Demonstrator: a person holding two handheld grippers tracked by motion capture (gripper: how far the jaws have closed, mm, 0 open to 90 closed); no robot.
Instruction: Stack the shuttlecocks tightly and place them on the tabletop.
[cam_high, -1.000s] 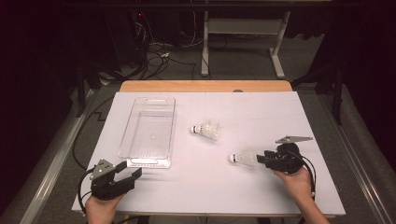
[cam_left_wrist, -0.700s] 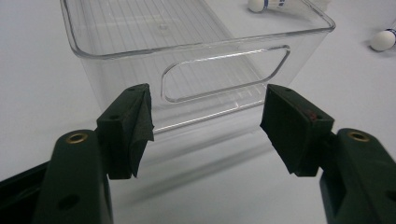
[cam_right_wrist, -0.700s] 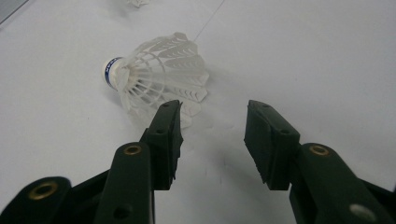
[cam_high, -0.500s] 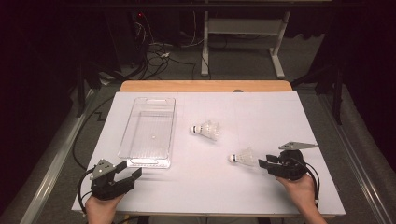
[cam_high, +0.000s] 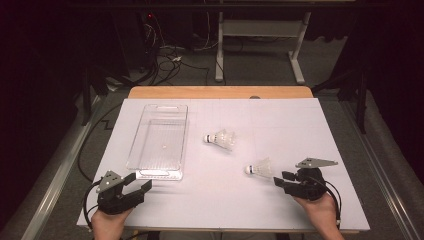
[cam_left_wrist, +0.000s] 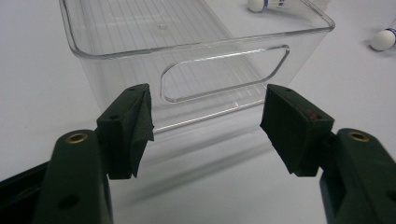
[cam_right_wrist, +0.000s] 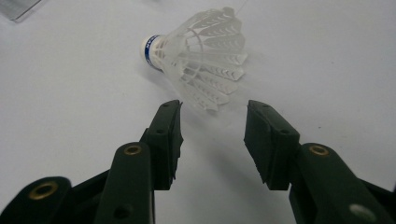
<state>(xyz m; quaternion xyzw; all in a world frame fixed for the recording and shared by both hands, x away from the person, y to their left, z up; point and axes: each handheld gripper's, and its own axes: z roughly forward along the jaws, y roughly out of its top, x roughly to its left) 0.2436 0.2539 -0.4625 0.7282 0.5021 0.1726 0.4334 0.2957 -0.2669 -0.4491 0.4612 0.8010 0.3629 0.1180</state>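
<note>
White-covered table (cam_high: 300, 125) seen from above, wooden edge at the far side. Clear rectangular plastic bin (cam_high: 159, 141) lying on the left half, long side running away from the near edge, nothing visible inside. Two white feathered shuttlecocks with blue-banded cork tips lying on their sides: farther shuttlecock (cam_high: 220, 139) near the table's middle, just right of the bin; nearer shuttlecock (cam_high: 259, 168) toward the right front, cork pointing left.

Left gripper (cam_high: 139, 189) held in a hand (cam_high: 107, 222) at the near left corner, jaws spread wide, gripping nothing, aimed at the bin's near end wall with its cut-out handle slot (cam_left_wrist: 224, 72); close to that wall but apart from it.

Right gripper (cam_high: 280, 179) held in a hand (cam_high: 320, 212) at the near right, jaws moderately parted, gripping nothing, pointed at the nearer shuttlecock's feather skirt (cam_right_wrist: 205, 60); tips just short of the feathers, not touching.
</note>
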